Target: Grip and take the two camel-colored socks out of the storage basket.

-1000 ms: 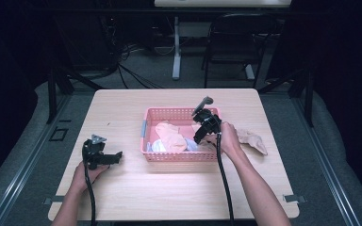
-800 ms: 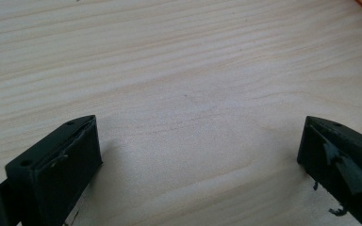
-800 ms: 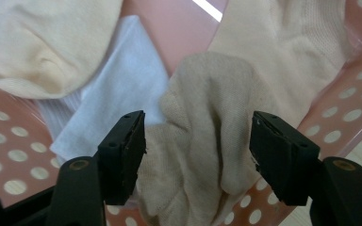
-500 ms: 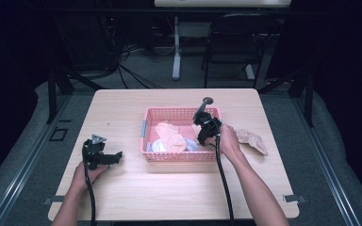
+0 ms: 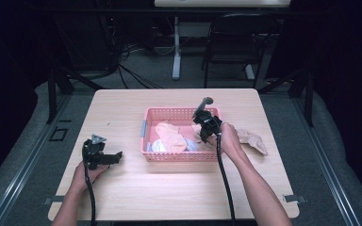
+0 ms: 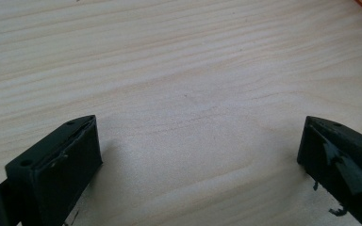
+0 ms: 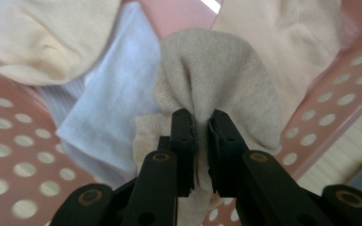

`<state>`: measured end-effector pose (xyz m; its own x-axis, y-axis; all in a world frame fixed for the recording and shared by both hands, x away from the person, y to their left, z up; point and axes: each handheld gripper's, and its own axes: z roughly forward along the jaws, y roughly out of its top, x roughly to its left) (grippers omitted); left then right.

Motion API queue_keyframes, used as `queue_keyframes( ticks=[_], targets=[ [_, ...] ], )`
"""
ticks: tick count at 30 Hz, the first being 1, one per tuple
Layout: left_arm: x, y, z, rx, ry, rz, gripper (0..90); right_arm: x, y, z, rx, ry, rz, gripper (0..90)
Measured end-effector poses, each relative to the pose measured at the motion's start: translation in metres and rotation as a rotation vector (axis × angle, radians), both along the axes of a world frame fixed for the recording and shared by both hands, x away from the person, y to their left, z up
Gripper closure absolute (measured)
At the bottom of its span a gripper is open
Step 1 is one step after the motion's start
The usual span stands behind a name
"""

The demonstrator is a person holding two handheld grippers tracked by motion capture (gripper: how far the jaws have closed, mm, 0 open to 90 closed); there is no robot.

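Observation:
My right gripper [image 7: 200, 127] is shut on a fold of a beige sock [image 7: 217, 70] inside the pink perforated basket [image 5: 181, 157]. Its jaws have just been closing, with the sock bunched between the pads. In the high view this right gripper [image 5: 203, 128] dips into the basket's right end. Around the beige sock lie a cream sock [image 7: 42, 37], a white cloth [image 7: 108, 108] and a peach sock [image 5: 169, 136]. My left gripper [image 5: 115, 157] rests low on the table left of the basket. Its jaws stand wide open over bare wood [image 6: 200, 150].
Another beige sock [image 5: 252, 139] lies on the table right of the basket, by my right hand. The light wooden table [image 5: 122, 108] has free room at the front and left. A chair [image 5: 235, 42] and a stand's legs are beyond the far edge.
The right hand has shifted only slightly at the basket's right end. The left hand and its gripper have stayed where they were.

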<state>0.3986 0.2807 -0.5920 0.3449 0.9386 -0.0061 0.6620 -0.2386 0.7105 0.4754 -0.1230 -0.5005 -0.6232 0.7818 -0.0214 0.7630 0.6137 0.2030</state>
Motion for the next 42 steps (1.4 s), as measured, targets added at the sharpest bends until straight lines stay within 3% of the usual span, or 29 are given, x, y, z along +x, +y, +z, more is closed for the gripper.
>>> queue_keyframes(
  ticks=[23, 31, 42],
  targets=[
    [0.0, 0.0, 0.0, 0.003, 0.0, -0.002, 0.0, -0.014, -0.011, 0.083, 0.073, -0.083, 0.025, 81.6],
    [0.0, 0.0, 0.0, 0.001, 0.0, -0.001, 0.0, -0.025, -0.028, 0.117, 0.08, -0.127, 0.017, 81.5],
    [0.0, 0.0, 0.0, 0.001, 0.0, 0.0, 0.0, -0.033, -0.067, 0.132, 0.075, -0.147, -0.043, 81.3]
  ],
)
